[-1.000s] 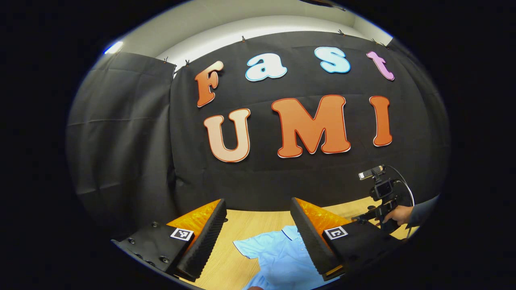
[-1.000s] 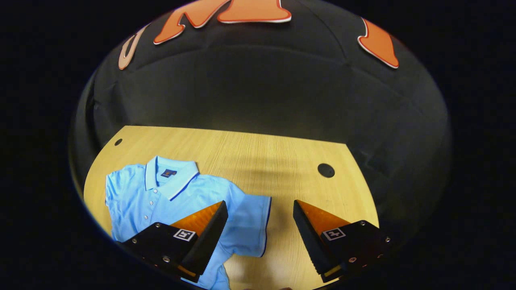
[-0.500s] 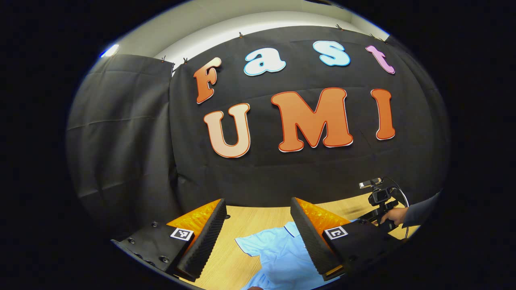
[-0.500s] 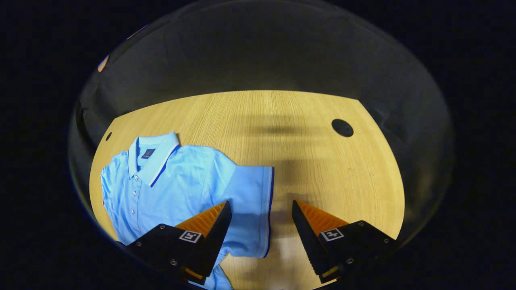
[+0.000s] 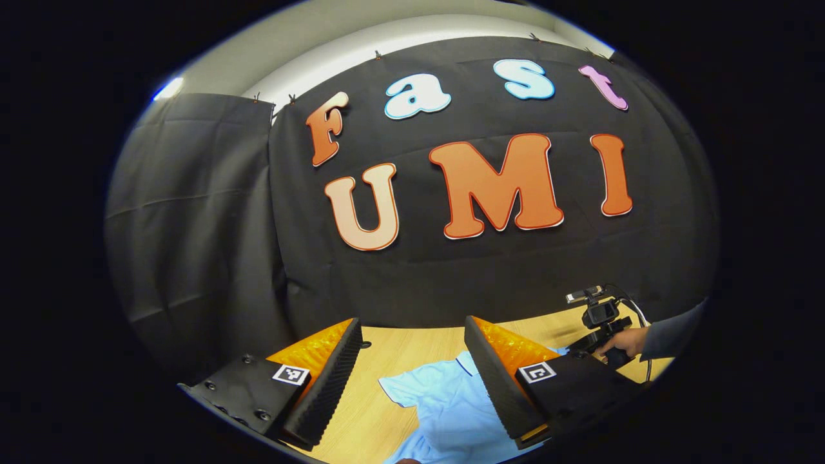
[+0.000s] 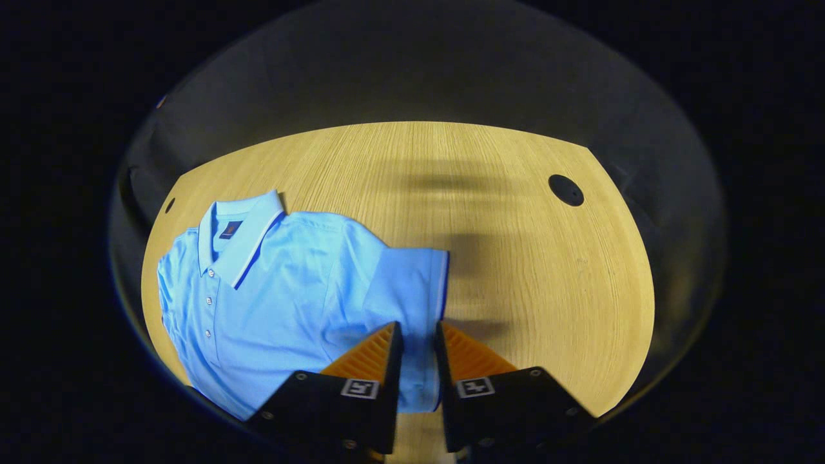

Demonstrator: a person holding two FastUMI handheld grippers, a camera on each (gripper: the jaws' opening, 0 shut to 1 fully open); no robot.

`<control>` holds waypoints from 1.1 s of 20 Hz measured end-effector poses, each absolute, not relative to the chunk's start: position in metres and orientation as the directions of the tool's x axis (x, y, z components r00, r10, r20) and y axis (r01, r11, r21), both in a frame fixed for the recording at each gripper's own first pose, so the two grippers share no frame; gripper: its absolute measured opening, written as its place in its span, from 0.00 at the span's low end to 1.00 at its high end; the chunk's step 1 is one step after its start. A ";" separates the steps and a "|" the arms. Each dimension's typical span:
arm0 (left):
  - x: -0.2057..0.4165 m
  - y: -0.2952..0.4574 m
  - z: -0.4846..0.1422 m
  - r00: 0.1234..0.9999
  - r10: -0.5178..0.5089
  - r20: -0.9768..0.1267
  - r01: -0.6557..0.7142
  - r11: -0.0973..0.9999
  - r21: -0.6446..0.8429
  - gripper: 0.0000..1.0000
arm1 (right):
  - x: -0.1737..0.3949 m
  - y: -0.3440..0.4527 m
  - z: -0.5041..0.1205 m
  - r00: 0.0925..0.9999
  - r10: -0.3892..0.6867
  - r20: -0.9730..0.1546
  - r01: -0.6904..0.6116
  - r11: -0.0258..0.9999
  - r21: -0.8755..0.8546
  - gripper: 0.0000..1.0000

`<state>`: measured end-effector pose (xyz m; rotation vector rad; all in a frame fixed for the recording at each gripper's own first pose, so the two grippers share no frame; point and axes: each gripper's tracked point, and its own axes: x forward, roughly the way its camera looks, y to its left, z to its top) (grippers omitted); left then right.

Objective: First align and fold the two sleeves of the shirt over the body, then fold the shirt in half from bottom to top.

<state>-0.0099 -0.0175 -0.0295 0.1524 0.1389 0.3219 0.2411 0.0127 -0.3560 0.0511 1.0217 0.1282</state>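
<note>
1. Light blue polo shirt (image 6: 283,290) lies flat on the wooden table (image 6: 515,258), collar toward the far edge, buttoned placket up.
2. In the right gripper view, the shirt fills the left part of the table; its sleeve (image 6: 412,290) reaches out toward the middle of the table, with a dark trim line along the cuff.
3. The right tongs (image 6: 419,341) are low over the near end of that sleeve, the fingers drawn nearly together with a strip of sleeve cloth between them. Whether both fingers already press on the cloth, I cannot tell.
4. A round dark hole (image 6: 566,190) sits in the table top, well apart from the shirt, near the far right corner.
5. In the left gripper view, the left tongs (image 5: 412,335) are spread wide apart with nothing between them, held above the table and pointing mostly at the booth wall.
6. Below and between those fingers the shirt (image 5: 445,406) shows on the table (image 5: 399,351).
7. Farther off in that view, a hand (image 5: 620,341) with a dark sleeve grips the other device's handle, close to the table.
</note>
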 end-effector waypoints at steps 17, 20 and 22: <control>-0.008 0.048 -0.064 0.953 0.244 -0.178 -0.232 0.969 0.090 1.00 | 0.222 0.089 -0.273 0.576 0.268 -0.772 -0.082 0.959 0.271 0.04; 0.005 0.072 -0.076 0.960 0.189 -0.205 -0.177 0.981 0.077 1.00 | 0.222 0.114 -0.270 0.573 0.255 -0.779 -0.056 0.960 0.273 0.04; 0.016 0.088 -0.087 0.962 0.156 -0.225 -0.144 0.987 0.072 1.00 | 0.224 0.129 -0.267 0.574 0.240 -0.783 -0.037 0.963 0.268 0.04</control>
